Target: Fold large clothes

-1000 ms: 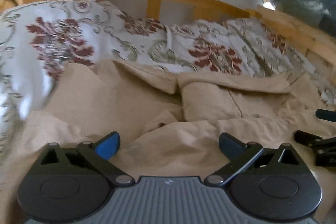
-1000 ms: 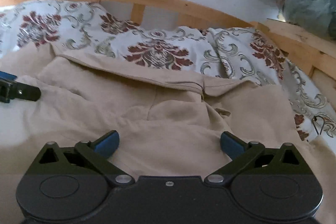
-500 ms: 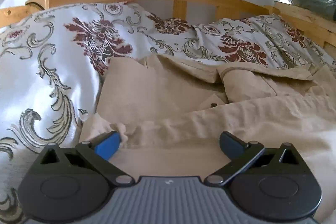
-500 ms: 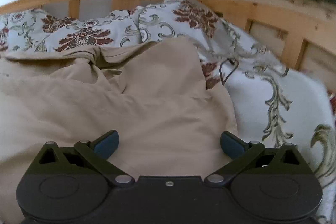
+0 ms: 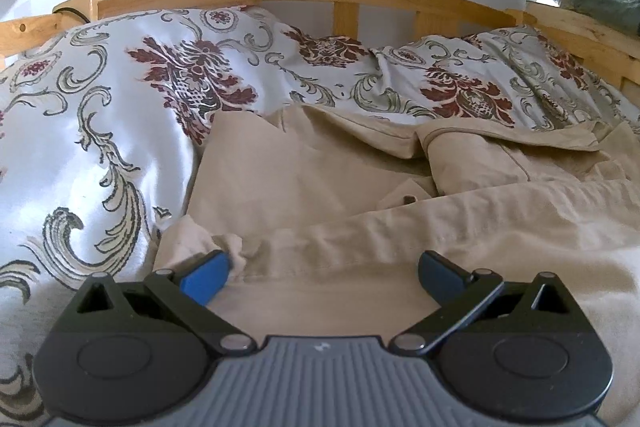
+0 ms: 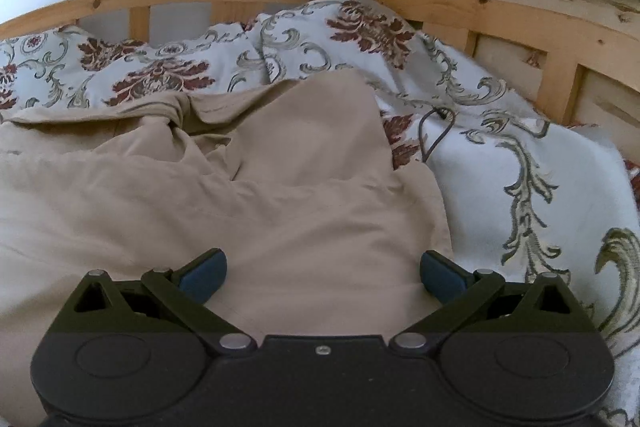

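Both grippers have swung apart to opposite ends of the beige garment [image 5: 400, 247] on the bed [image 5: 100, 147]. Left gripper [image 5: 320, 273] and right gripper [image 6: 322, 271] hover released over its side edges, probably ready to pinch corners for the next fold.

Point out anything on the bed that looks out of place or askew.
The beige garment lies bunched and creased, its near left corner crumpled by the open left tongs. In the right wrist view a thin dark wire loop lies on the floral bedspread, beside the garment.
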`<act>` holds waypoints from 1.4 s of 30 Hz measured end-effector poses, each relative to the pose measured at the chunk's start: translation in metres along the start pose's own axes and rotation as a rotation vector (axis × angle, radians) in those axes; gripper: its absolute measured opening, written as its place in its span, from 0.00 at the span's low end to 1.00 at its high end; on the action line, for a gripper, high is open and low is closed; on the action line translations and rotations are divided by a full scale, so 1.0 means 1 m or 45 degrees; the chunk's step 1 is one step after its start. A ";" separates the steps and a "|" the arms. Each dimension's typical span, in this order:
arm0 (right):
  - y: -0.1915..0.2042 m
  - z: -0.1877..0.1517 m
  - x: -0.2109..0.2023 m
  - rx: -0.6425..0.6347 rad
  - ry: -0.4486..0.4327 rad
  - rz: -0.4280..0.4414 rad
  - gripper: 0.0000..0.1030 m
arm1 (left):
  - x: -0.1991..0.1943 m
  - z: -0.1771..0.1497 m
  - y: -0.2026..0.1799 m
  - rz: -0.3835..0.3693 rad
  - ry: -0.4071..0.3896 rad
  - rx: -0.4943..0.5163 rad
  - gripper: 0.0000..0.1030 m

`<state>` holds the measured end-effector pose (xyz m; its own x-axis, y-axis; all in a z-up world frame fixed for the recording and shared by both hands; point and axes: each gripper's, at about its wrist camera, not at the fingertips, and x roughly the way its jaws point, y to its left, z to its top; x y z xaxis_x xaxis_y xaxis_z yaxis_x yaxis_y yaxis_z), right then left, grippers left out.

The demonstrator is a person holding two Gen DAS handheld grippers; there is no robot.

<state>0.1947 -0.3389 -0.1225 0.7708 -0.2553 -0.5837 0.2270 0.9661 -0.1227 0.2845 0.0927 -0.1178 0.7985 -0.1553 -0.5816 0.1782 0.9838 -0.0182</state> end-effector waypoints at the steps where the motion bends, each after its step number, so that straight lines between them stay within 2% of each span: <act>1: 0.002 0.002 -0.004 -0.004 -0.017 -0.015 0.99 | -0.001 0.001 -0.002 0.022 0.007 0.001 1.00; 5: 0.023 0.016 -0.030 -0.097 -0.164 -0.016 0.99 | -0.010 0.006 -0.007 0.125 0.033 -0.017 0.99; 8: 0.047 0.029 -0.049 -0.178 -0.283 0.042 0.99 | -0.027 0.011 -0.003 0.140 0.032 -0.069 0.99; 12: 0.066 0.037 -0.057 -0.200 -0.249 0.166 0.99 | -0.068 0.010 0.005 0.130 -0.015 -0.181 0.99; 14: 0.063 0.041 -0.063 -0.095 -0.168 0.249 0.99 | -0.093 0.002 0.007 0.132 -0.027 -0.234 0.99; 16: 0.059 0.044 -0.074 0.036 -0.066 0.259 0.99 | -0.116 -0.011 0.008 0.133 -0.006 -0.309 0.99; 19: 0.054 0.043 -0.109 0.174 -0.035 0.330 0.99 | -0.138 -0.035 0.011 0.023 0.037 -0.442 0.99; 22: 0.055 0.031 -0.140 0.252 0.016 0.406 0.99 | -0.135 -0.054 0.011 -0.111 0.118 -0.555 0.99; 24: 0.053 0.023 -0.145 0.306 0.076 0.450 0.99 | -0.124 -0.061 0.012 -0.191 0.171 -0.647 0.99; 28: 0.036 0.005 -0.136 0.496 0.233 0.438 0.99 | -0.107 -0.059 0.014 -0.242 0.106 -0.771 0.99; 30: 0.019 -0.005 -0.129 0.656 0.283 0.429 0.99 | -0.098 -0.057 0.015 -0.227 0.127 -0.803 0.99; 35: -0.008 -0.022 -0.104 0.885 0.316 0.361 0.97 | -0.088 -0.051 0.008 -0.127 0.148 -0.777 0.99; 38: -0.025 -0.027 -0.094 1.077 0.272 0.334 0.97 | -0.086 -0.045 -0.001 -0.078 0.175 -0.699 0.99; 42: -0.034 -0.026 -0.094 1.138 0.204 0.304 0.97 | -0.091 -0.045 -0.007 -0.060 0.180 -0.645 0.99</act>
<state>0.0990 -0.3467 -0.0844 0.7799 0.0185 -0.6257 0.4979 0.5875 0.6379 0.1850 0.1043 -0.1011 0.7046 -0.2212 -0.6742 -0.1164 0.9012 -0.4174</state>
